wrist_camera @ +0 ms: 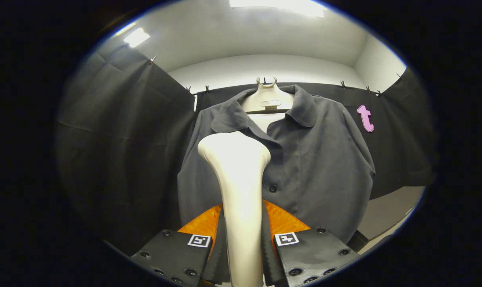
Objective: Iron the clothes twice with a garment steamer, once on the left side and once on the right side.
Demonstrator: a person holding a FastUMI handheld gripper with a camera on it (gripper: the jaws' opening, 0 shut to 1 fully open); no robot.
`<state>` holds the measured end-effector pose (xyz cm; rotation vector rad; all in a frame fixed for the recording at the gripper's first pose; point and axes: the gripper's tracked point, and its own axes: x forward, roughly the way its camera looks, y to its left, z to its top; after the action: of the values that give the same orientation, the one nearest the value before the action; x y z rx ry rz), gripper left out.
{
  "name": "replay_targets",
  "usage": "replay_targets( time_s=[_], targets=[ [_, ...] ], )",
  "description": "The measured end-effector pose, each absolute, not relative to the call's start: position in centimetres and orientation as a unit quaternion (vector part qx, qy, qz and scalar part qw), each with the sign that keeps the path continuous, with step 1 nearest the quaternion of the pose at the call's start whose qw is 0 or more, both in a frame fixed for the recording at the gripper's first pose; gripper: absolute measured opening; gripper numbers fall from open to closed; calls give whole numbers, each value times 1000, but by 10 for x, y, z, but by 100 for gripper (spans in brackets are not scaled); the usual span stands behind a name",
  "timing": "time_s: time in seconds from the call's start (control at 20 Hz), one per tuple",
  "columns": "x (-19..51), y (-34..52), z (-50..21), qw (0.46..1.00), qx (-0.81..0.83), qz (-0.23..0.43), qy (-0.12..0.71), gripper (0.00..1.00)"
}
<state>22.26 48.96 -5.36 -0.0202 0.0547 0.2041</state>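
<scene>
Gripper (pixel 241 239): clenched on the garment steamer's handle, one finger pressing each side.
Garment steamer (pixel 237 179): pale, upright between the fingers, its broad head raised before the shirt's left chest.
Shirt (pixel 317 159): dark, buttoned, collared, hanging just beyond the steamer on a pale hanger (pixel 267 97).
Backdrop: black cloth wall (pixel 117 139) behind the shirt.

The garment steamer (pixel 239 187) stands upright between the gripper (pixel 241 243) fingers, which press on its handle from both sides. Beyond it hangs the shirt (pixel 305 167) on a hanger (pixel 267 99), with the steamer's head before the shirt's left front panel, beside the button row.
</scene>
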Motion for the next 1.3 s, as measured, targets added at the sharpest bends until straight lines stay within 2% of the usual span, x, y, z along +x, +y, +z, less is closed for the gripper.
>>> replay_targets(
  time_s=[0.3, 0.7, 1.3],
  targets=[
    [250, 507, -69, 993, -20, 110, 34, 45],
    [242, 507, -82, 993, -26, 110, 44, 45],
    [208, 500, -168, 986, -29, 113, 120, 45]
  ],
)
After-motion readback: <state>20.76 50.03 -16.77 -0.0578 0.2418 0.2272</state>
